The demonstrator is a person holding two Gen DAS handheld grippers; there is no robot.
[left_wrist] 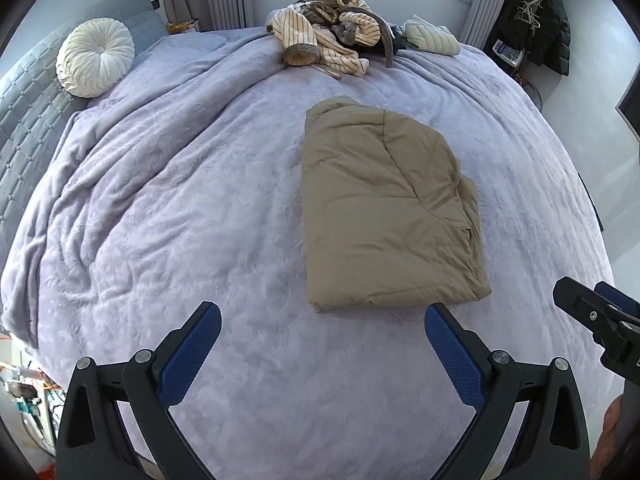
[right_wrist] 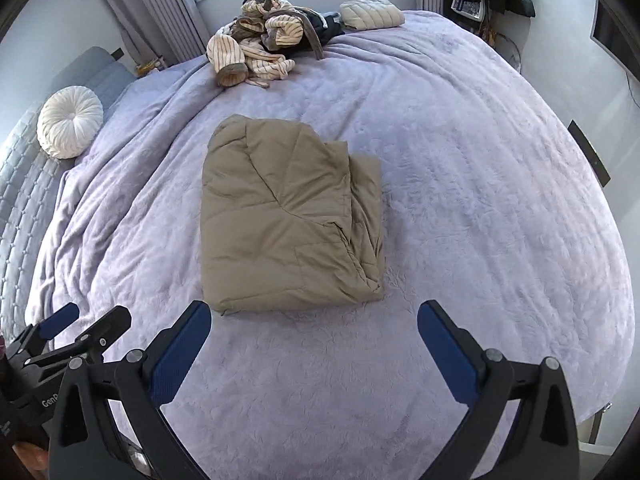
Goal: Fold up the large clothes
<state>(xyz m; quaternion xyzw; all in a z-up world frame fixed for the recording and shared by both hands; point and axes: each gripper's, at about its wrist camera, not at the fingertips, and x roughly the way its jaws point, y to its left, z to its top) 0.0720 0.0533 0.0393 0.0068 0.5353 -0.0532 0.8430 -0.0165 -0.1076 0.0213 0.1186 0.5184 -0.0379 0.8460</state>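
Observation:
A tan quilted garment [left_wrist: 384, 208] lies folded into a thick rectangle on the lilac bedspread [left_wrist: 180, 208]; it also shows in the right wrist view [right_wrist: 288, 216]. My left gripper [left_wrist: 323, 320] is open and empty, above the bed just short of the garment's near edge. My right gripper [right_wrist: 314, 318] is open and empty, also just short of the near edge and slightly to its right. The right gripper shows at the right edge of the left wrist view [left_wrist: 596, 312]. The left gripper shows at the lower left of the right wrist view [right_wrist: 76, 332].
A heap of cream striped clothes [left_wrist: 332, 36] and a folded cream quilted piece [left_wrist: 432, 36] lie at the far end of the bed. A round white cushion [left_wrist: 95, 56] leans on the grey headboard [left_wrist: 28, 120] at left. Dark coats [left_wrist: 540, 12] hang at back right.

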